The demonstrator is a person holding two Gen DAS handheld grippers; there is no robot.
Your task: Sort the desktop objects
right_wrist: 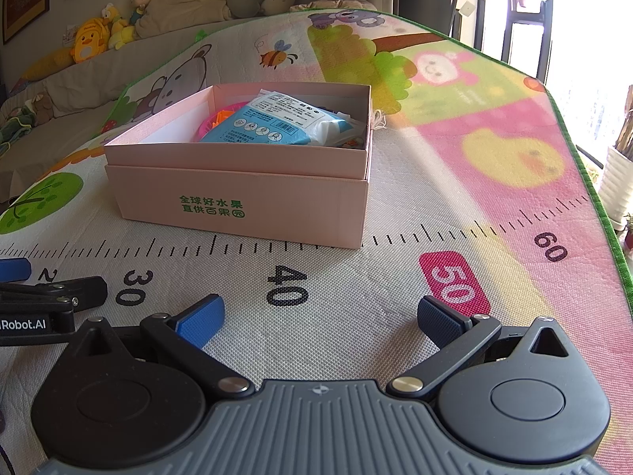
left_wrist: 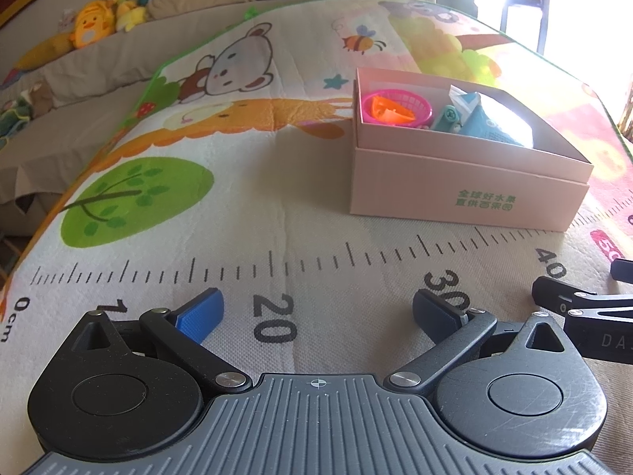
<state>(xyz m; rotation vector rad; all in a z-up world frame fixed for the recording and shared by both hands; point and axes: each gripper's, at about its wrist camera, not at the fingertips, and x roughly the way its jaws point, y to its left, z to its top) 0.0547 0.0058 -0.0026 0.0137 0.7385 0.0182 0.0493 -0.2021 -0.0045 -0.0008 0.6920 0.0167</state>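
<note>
A pink cardboard box (left_wrist: 467, 186) with green print stands on the cartoon mat; it also shows in the right wrist view (right_wrist: 237, 202). Inside lie a magenta basket (left_wrist: 395, 109) with an orange piece, a teal toy (left_wrist: 447, 118) and a blue-and-white packet (right_wrist: 277, 122). My left gripper (left_wrist: 316, 314) is open and empty, low over the mat near the 20 mark, well short of the box. My right gripper (right_wrist: 318, 320) is open and empty near the 40 mark, in front of the box.
The play mat (right_wrist: 494, 182) has a printed ruler and covers the surface; its green edge runs along the right. Plush toys (left_wrist: 99, 19) and cushions line a sofa behind. Each gripper shows at the edge of the other's view (left_wrist: 585, 312).
</note>
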